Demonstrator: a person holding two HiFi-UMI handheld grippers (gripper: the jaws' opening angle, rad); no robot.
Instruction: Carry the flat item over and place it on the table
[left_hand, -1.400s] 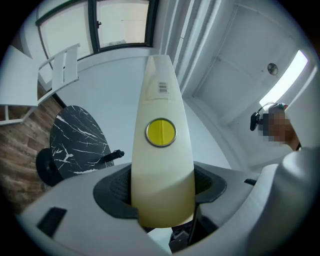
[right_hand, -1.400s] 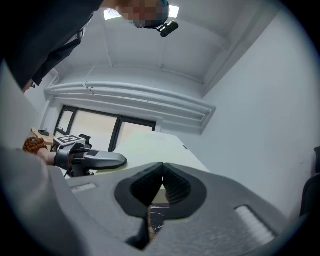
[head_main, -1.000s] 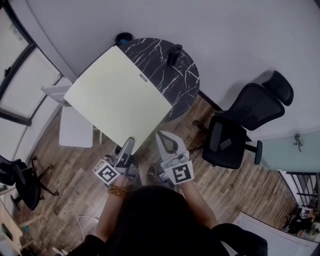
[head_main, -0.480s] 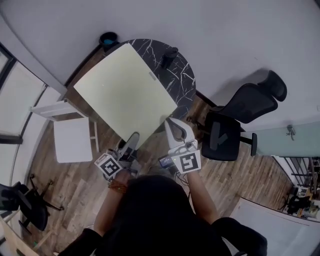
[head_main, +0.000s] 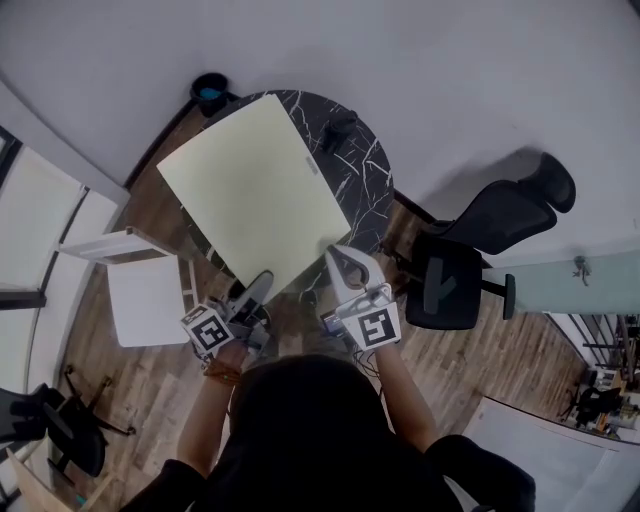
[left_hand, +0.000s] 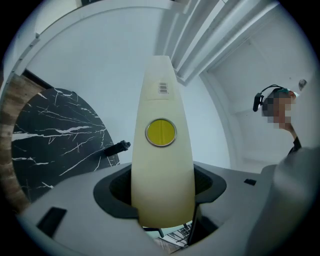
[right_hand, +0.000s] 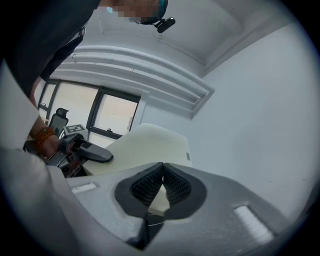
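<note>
Nothing readable: the barcode label (left_hand: 163, 88) on the cream board (left_hand: 162, 165) is too small.

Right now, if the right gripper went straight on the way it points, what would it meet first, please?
The pale flat board: the shut right gripper points at its near edge, seemingly touching or nearly so. Beyond that lies the black marbled table, though depth is unclear.

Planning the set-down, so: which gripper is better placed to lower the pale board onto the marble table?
Left, probably. The left gripper clamps the board, so it can steer it down onto the table. The right gripper is shut on nothing, only near the board's edge.
</note>
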